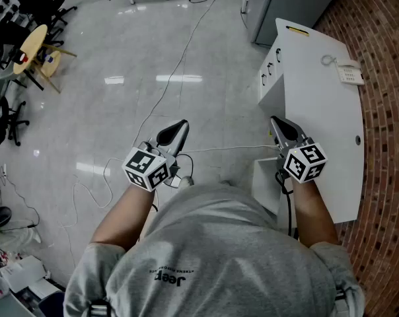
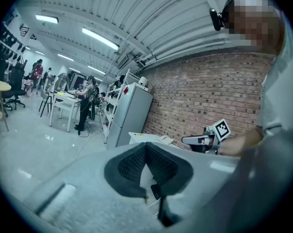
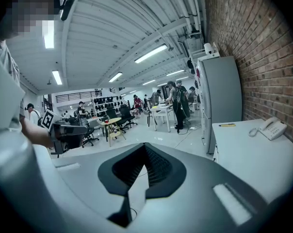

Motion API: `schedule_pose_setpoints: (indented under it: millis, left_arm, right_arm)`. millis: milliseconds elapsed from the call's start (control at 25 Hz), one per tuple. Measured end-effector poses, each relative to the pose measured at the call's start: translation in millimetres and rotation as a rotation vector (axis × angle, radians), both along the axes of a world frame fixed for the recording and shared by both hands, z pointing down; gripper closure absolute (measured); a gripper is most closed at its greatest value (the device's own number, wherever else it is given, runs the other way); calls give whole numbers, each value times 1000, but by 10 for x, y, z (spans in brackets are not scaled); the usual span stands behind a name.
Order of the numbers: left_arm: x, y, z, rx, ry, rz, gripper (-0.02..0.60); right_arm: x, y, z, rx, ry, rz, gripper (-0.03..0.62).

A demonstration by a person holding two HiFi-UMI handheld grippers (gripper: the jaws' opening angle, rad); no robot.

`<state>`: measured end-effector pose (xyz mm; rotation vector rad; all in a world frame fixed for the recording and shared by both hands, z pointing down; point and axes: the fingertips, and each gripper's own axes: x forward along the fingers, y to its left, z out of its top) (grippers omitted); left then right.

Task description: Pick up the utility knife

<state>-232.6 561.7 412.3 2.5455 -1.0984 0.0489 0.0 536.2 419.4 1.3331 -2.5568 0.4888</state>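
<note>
The utility knife (image 1: 297, 30) is a thin yellow and black tool lying at the far end of the white table (image 1: 318, 117). It also shows in the right gripper view as the same knife (image 3: 227, 125) near the table's far edge. My left gripper (image 1: 180, 125) hangs over the floor, left of the table, shut with nothing in it. My right gripper (image 1: 275, 121) hovers beside the table's near left edge, likewise shut and empty. Both are far short of the knife. In the gripper views the left gripper (image 2: 146, 147) and the right gripper (image 3: 145, 148) show pads meeting at the tips.
A white telephone (image 1: 350, 73) sits on the table's right side by the brick wall (image 1: 384, 111). A grey fridge (image 1: 285, 5) stands beyond the table. Cables (image 1: 180, 65) trail across the glossy floor. Chairs and a round table (image 1: 31, 48) stand far left.
</note>
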Motion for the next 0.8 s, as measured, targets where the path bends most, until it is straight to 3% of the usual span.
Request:
schedule_pose_setpoints:
  millis: [800]
  left_arm:
    - [354,-176,-135,26,-7,-14,583]
  right_arm:
    - [254,-167,-119,15,-39,-25,585]
